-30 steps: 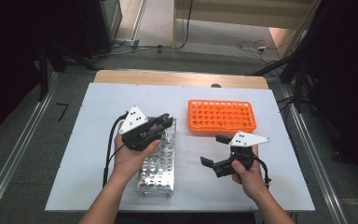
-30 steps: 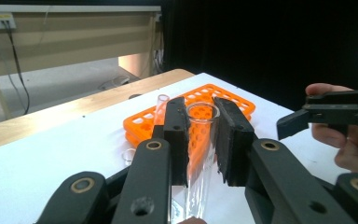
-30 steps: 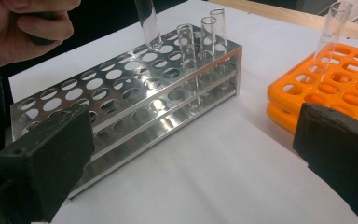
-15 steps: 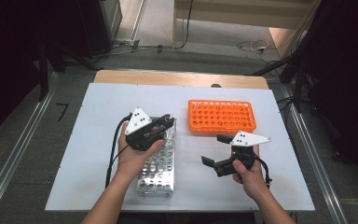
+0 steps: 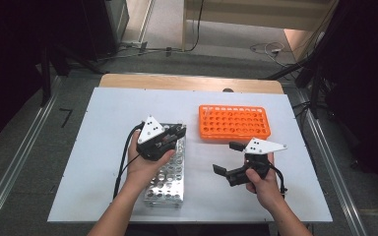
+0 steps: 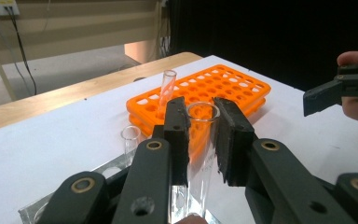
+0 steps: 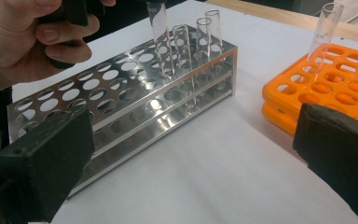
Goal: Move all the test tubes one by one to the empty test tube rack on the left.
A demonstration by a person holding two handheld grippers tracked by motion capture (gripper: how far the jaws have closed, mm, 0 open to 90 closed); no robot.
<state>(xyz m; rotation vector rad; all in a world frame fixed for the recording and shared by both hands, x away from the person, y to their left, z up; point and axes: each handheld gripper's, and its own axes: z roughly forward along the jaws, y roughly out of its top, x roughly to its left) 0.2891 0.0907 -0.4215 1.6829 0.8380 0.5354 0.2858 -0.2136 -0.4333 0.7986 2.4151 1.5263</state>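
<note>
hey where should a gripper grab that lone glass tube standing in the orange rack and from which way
Grip the glass tube on its bare upper length just below the rim, coming down from above. It leans in a corner hole of the orange rack, so only the top stands free; angling the jaws to match that lean would probably help.

Metal rack [image 5: 170, 172] left of plastic rack [image 5: 234, 123] on table [image 5: 103, 123].
</note>
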